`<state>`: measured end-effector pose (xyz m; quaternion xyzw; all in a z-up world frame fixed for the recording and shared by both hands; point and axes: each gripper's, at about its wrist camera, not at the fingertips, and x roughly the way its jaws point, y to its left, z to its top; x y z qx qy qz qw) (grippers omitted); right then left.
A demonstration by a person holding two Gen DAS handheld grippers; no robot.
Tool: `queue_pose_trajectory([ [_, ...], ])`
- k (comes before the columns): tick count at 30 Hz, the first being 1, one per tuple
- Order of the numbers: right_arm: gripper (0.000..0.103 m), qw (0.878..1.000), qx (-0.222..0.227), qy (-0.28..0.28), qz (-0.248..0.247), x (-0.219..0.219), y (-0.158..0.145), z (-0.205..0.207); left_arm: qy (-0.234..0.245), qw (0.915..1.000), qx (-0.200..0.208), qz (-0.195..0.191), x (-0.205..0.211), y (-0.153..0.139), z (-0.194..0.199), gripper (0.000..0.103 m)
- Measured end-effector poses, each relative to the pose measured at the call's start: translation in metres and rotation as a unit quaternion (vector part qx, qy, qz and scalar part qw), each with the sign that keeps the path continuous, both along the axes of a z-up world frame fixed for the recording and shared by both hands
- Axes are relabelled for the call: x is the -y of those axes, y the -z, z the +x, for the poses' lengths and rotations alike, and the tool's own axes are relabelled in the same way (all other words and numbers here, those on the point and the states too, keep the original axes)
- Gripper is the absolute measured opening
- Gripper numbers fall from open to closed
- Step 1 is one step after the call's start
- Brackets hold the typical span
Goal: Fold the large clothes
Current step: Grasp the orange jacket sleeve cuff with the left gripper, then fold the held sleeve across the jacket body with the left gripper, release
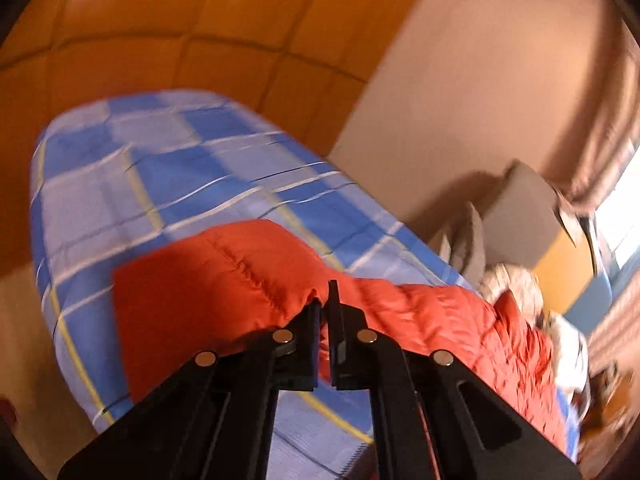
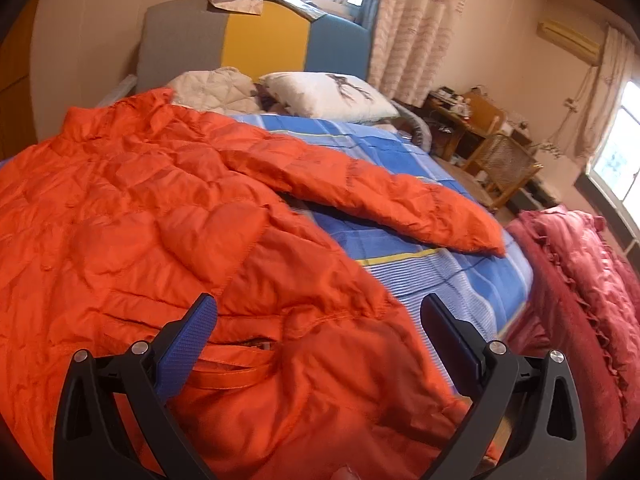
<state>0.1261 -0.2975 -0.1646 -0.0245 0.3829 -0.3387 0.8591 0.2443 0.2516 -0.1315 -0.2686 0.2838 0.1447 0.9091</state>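
Note:
An orange quilted puffer jacket point(image 2: 152, 208) lies spread on a bed with a blue checked sheet point(image 2: 408, 240). One sleeve point(image 2: 384, 200) stretches right across the sheet. My right gripper point(image 2: 320, 312) is open and empty, just above the jacket's lower hem near a pocket. My left gripper point(image 1: 326, 300) is shut on a fold of the jacket point(image 1: 224, 280) and holds that part lifted over the sheet point(image 1: 160, 172).
A pink ruffled blanket point(image 2: 580, 280) lies at the right of the bed. White pillows point(image 2: 328, 92) and a grey, yellow and blue headboard point(image 2: 260, 40) are at the far end. A wooden chair point(image 2: 504, 164) and desk stand beyond. Orange wardrobe panels point(image 1: 160, 40) rise behind the bed's other side.

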Motion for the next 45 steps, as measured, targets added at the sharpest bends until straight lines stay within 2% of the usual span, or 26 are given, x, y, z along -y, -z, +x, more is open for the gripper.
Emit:
queue_pose_trajectory([
  [6, 0.100, 0.999, -0.003, 0.024, -0.022, 0.010, 0.000, -0.001, 0.072, 0.9946, 0.014, 0.074, 0.056, -0.025, 0.021, 0.003],
  [11, 0.100, 0.999, -0.013, 0.018, -0.029, 0.010, 0.002, 0.001, 0.136, 0.9841, 0.010, 0.114, 0.111, -0.034, 0.040, 0.003],
  [17, 0.100, 1.000, -0.017, 0.015, -0.017, 0.013, 0.005, 0.002, 0.197, 0.9666, -0.010, 0.164, 0.180, -0.032, 0.070, 0.003],
  [24, 0.100, 1.000, -0.027, 0.016, 0.003, 0.018, 0.015, 0.004, 0.277, 0.9350, -0.022, 0.220, 0.262, -0.022, 0.087, 0.003],
  [26, 0.100, 0.999, -0.029, 0.017, 0.006, 0.019, 0.017, 0.004, 0.305, 0.9197, -0.021, 0.246, 0.288, -0.019, 0.090, 0.003],
  [29, 0.100, 0.999, -0.029, 0.017, 0.012, 0.020, 0.019, 0.004, 0.339, 0.9010, -0.023, 0.270, 0.321, -0.014, 0.095, 0.003],
  [31, 0.100, 0.999, -0.029, 0.017, 0.015, 0.020, 0.020, 0.004, 0.355, 0.8912, -0.032, 0.281, 0.339, -0.008, 0.103, 0.003],
  [33, 0.100, 0.999, -0.031, 0.015, 0.016, 0.021, 0.022, 0.004, 0.378, 0.8759, -0.050, 0.295, 0.358, 0.005, 0.110, 0.004],
  [34, 0.100, 0.999, -0.032, 0.015, 0.015, 0.021, 0.022, 0.004, 0.392, 0.8691, -0.057, 0.296, 0.366, 0.011, 0.113, 0.008],
  [36, 0.100, 0.999, -0.034, 0.014, 0.015, 0.021, 0.023, 0.005, 0.423, 0.8481, -0.085, 0.308, 0.383, 0.027, 0.117, 0.032],
  [37, 0.100, 0.999, -0.035, 0.014, 0.016, 0.022, 0.024, 0.006, 0.427, 0.8402, -0.091, 0.321, 0.389, 0.033, 0.114, 0.051],
  [38, 0.100, 0.999, -0.035, 0.014, 0.018, 0.022, 0.024, 0.006, 0.429, 0.8382, -0.084, 0.325, 0.390, 0.035, 0.110, 0.062],
  [41, 0.100, 0.999, -0.035, 0.014, 0.022, 0.023, 0.025, 0.006, 0.445, 0.8375, -0.051, 0.313, 0.385, 0.025, 0.084, 0.084],
  [45, 0.100, 0.999, -0.036, 0.013, 0.021, 0.023, 0.025, 0.006, 0.426, 0.8529, -0.004, 0.303, 0.348, 0.001, 0.039, 0.085],
])
